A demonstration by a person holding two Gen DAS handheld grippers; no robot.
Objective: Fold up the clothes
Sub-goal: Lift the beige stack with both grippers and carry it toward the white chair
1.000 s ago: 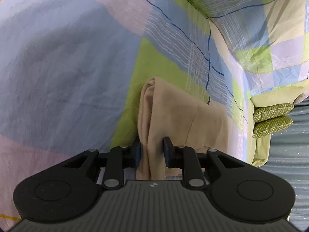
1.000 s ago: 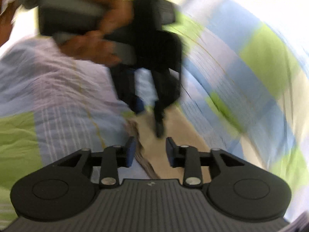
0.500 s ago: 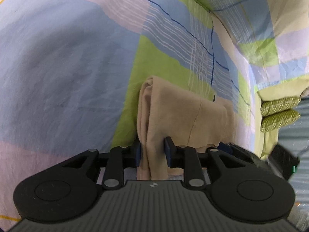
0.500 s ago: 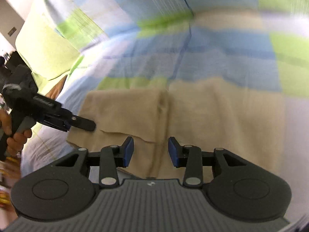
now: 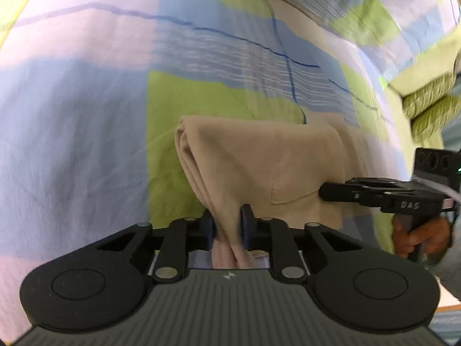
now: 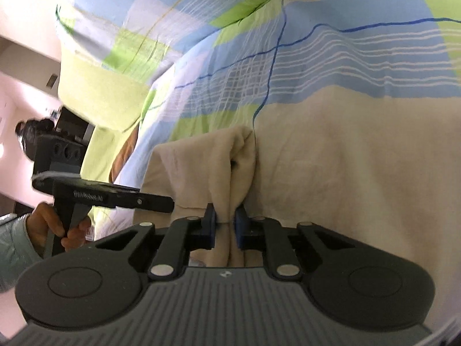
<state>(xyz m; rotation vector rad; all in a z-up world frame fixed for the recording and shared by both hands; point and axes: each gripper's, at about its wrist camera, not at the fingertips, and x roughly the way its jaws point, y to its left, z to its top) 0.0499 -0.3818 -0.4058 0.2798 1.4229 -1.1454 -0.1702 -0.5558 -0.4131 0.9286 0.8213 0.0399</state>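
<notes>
Beige garment (image 5: 259,167), folded into a thick bundle, pinched at both near corners and lying on checked bedsheet (image 5: 86,101). Left gripper (image 5: 227,225) closed tight on bunched layered edge; right gripper (image 6: 223,225) likewise clamped on a gathered fold at the opposite corner. Risks, as judged: thin grip on several stacked layers, so inner plies likely to slip out on any lift; uneven pull between the two ends liable to skew the fold or drag the bundle open; loose top flap beside the left pinch apt to flop back. Sheet directly beneath garment soft and wrinkled, could be snagged or hauled along. Right tool and hand (image 5: 417,230) close alongside garment's right edge in left view, left tool and hand (image 6: 60,225) close beside garment in right view, so collision possible if ends brought together carelessly. Beyond garment: green patterned cushions (image 5: 426,103) at sheet's far right edge, well apart. Further off past garment, green bedding heap (image 6: 100,86), dim room, blurred.
</notes>
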